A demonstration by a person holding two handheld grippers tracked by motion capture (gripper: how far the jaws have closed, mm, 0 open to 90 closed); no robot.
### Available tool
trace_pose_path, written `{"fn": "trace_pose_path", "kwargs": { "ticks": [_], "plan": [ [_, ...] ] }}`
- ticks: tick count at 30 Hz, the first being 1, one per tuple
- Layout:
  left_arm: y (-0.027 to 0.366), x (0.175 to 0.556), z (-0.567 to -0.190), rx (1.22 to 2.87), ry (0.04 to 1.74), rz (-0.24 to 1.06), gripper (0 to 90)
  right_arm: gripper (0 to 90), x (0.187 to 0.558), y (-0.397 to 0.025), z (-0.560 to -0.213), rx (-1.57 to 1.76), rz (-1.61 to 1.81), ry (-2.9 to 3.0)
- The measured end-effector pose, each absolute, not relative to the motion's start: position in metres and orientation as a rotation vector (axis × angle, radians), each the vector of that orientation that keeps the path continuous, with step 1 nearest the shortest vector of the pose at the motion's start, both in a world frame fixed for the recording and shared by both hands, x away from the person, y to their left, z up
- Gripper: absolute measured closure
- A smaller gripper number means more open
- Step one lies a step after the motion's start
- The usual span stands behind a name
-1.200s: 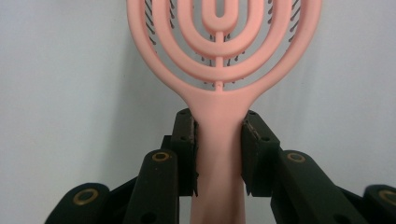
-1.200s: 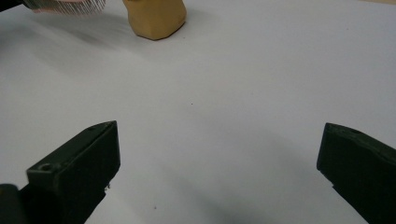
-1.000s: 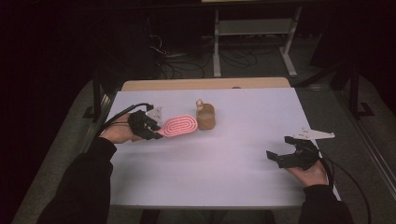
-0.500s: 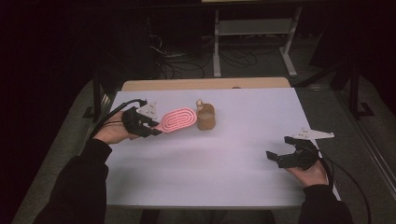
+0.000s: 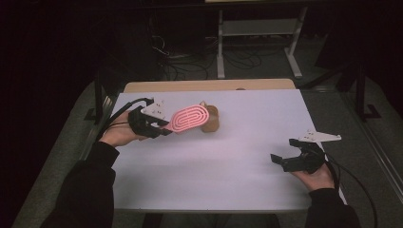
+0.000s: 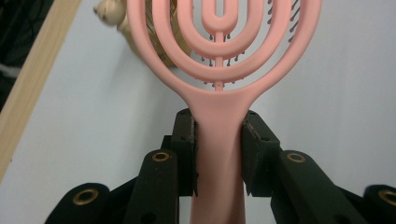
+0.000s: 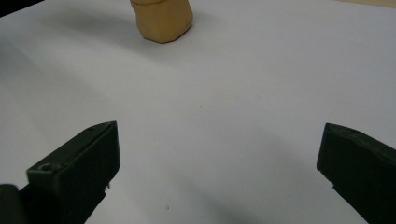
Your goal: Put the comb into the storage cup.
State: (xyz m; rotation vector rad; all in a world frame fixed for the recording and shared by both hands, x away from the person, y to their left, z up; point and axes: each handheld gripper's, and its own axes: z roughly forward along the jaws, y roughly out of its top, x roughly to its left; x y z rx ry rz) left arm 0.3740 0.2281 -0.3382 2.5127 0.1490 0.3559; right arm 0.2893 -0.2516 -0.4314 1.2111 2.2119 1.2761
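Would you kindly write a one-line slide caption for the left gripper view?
Left gripper clamps the pink brush by its handle above the white table.

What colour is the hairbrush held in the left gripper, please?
The hairbrush is pink, clearest in the left gripper view.

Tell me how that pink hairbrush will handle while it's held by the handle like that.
The hairbrush probably feels light: its head is open loops, mostly gaps. It looks stiff, staying straight out from the left gripper, whose jaws clamp the narrow handle. The smooth plastic handle might pivot or slip if the bristles drag against the tan figure.
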Motion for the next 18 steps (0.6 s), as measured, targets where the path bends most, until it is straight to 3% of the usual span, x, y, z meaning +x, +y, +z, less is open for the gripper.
{"fn": "trace_pose_path", "kwargs": {
  "ticks": [18],
  "plan": [
    [0.201,0.366,-0.327,2.409,0.087,0.357,69.9,0.0,0.292,-0.239,-0.389,1.103,1.309,2.237]
  ]
}}
